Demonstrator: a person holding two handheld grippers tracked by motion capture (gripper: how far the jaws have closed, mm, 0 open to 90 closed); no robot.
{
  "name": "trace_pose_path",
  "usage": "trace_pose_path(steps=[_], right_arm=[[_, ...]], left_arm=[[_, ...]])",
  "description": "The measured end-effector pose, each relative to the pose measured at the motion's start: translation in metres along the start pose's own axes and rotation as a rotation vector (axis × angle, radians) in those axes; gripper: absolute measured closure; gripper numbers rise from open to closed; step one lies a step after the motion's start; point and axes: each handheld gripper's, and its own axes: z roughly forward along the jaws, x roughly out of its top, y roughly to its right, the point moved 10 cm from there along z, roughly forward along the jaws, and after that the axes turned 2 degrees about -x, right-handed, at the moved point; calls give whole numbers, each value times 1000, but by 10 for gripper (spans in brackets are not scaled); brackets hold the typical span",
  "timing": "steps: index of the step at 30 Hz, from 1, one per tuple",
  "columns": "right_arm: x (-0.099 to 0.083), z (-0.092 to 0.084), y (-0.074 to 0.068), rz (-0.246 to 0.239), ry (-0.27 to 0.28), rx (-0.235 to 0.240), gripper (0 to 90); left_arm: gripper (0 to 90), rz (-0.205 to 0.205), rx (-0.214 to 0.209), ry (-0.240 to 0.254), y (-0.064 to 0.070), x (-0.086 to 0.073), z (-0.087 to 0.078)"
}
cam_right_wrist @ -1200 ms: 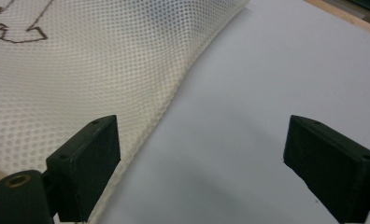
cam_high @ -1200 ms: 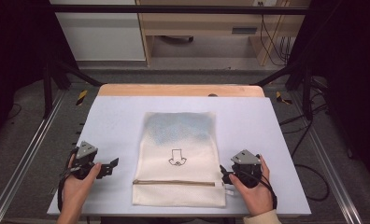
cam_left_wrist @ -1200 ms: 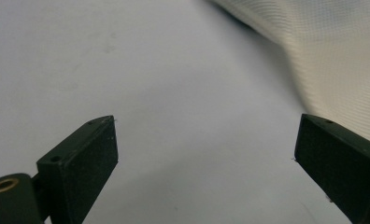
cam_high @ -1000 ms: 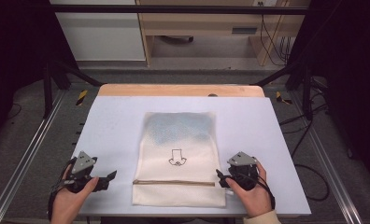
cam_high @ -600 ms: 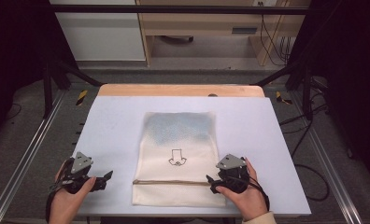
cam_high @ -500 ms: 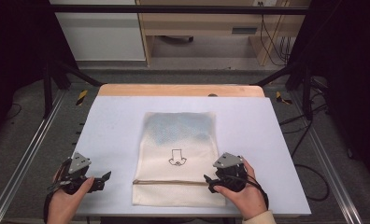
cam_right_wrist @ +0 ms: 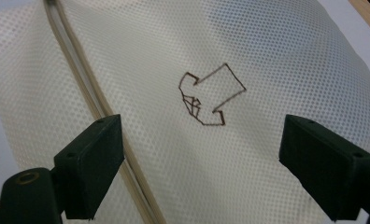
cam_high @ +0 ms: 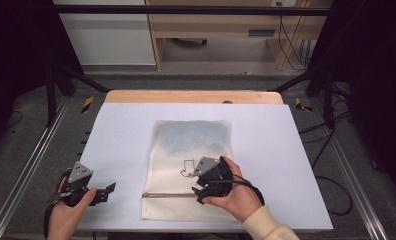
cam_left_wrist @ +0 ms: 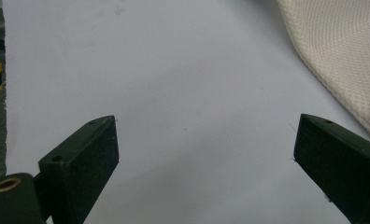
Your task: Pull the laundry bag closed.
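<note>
High view first: a flat mesh bag (cam_high: 191, 167) lies in the middle of the white bench (cam_high: 121, 135), long side running away from the person. It's cream and woven-looking, with a bluish patch showing through the far half and a little outlined arrow (cam_high: 187, 169) drawn mid-bag. A tan zip (cam_high: 168, 195) crosses it near the close end. The right claw (cam_high: 202, 190) sits over the bag's near right part, just by the zip, with the hand wrapped around it. The left claw (cam_high: 106, 190) is off at the bench's near left corner, well apart from the bag, grey three-cornered plate on top.

Left claw view: two blocky matte black jaws spread wide, nothing between them but smooth white bench (cam_left_wrist: 183, 93). The bag (cam_left_wrist: 332, 51) edge curves in at the top right, and you can see the fine dotted weave and a rounded hem. It's near the right-hand jaw but not touching as far as I can tell.

Right claw view: jaws wide apart here too, gripping nothing, hovering right over the bag (cam_right_wrist: 267, 51). The mesh texture is super clear, tiny regular holes all over. The arrow (cam_right_wrist: 206, 95) is a thin brown angular outline, sitting between the jaws a bit further out. The zip (cam_right_wrist: 87, 93) runs as a pale ribbed double line diagonally, passing right beside the left-hand jaw. A sliver of the bench's wooden edge (cam_right_wrist: 367, 11) shows at the top right corner.
</note>
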Motion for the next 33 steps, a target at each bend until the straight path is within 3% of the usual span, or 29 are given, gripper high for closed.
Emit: trace_pose_path(steps=[8, 16, 19, 26, 33], right_arm=[[26, 9, -17, -100, -33, 57, 185], [46, 18, -23, -145, -63, 101, 237], [52, 20, -23, -141, -57, 93, 263], [61, 20, -32, -136, -34, 158, 206], [75, 22, -32, -132, 1, 157, 177]], left_arm=[[66, -11, -3, 4, 0, 0, 0], [69, 2, -1, 6, 1, 2, 0], [69, 5, -3, 8, 0, 2, 0], [70, -5, 2, 15, -2, 2, 0], [74, -34, 34, 27, -8, 2, -2]])
